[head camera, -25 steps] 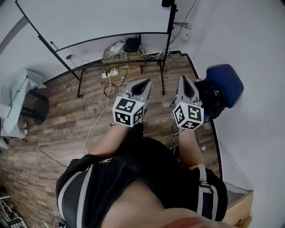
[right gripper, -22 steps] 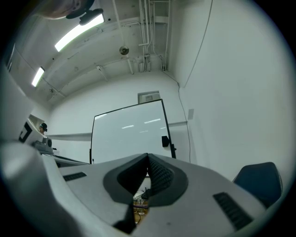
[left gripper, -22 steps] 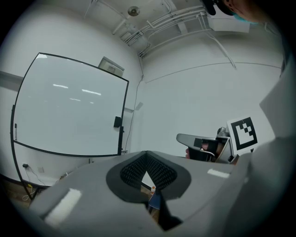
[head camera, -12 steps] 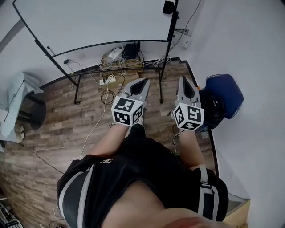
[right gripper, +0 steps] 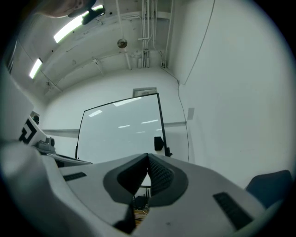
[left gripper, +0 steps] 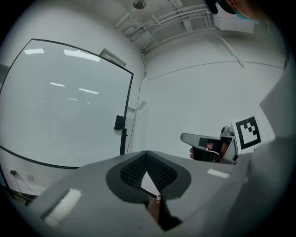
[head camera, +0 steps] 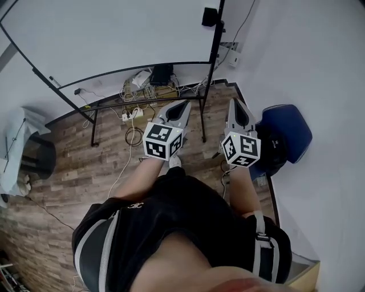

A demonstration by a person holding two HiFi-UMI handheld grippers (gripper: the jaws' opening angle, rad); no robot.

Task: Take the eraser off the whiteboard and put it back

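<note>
**Operator standing before a whiteboard, seen from above.**

- **Far left:** a dark round container (head camera: 37, 155) stands on the wooden floor (head camera: 74, 177).
- **Upper left to centre:** the whiteboard (head camera: 102, 34) is blank and set in a black frame on a stand. A tangle of cables (head camera: 141, 85) and a white power strip (head camera: 130, 114) lie on the floor beneath it.
- **Left of centre:** the left hand-held gripper (head camera: 185, 104) is held out level toward the board. Its jaws meet tip to tip, and nothing lies between them.
- **Upper centre:** the eraser (head camera: 209, 16) is a small black block on the board's surface. It sits just beside the frame's right-hand post, near the upper corner, and is well apart from both tools.
- **Right of centre:** the right hand-held gripper (head camera: 235, 101) is carried beside the left one and aimed the same way. Its jaws are likewise fully together and empty.
- **Far right:** a blue chair (head camera: 292, 128) stands close to the white side wall.
- **Foreground:** the operator's dark top and both forearms reach out to the marker cubes at the rear of each tool.
</note>
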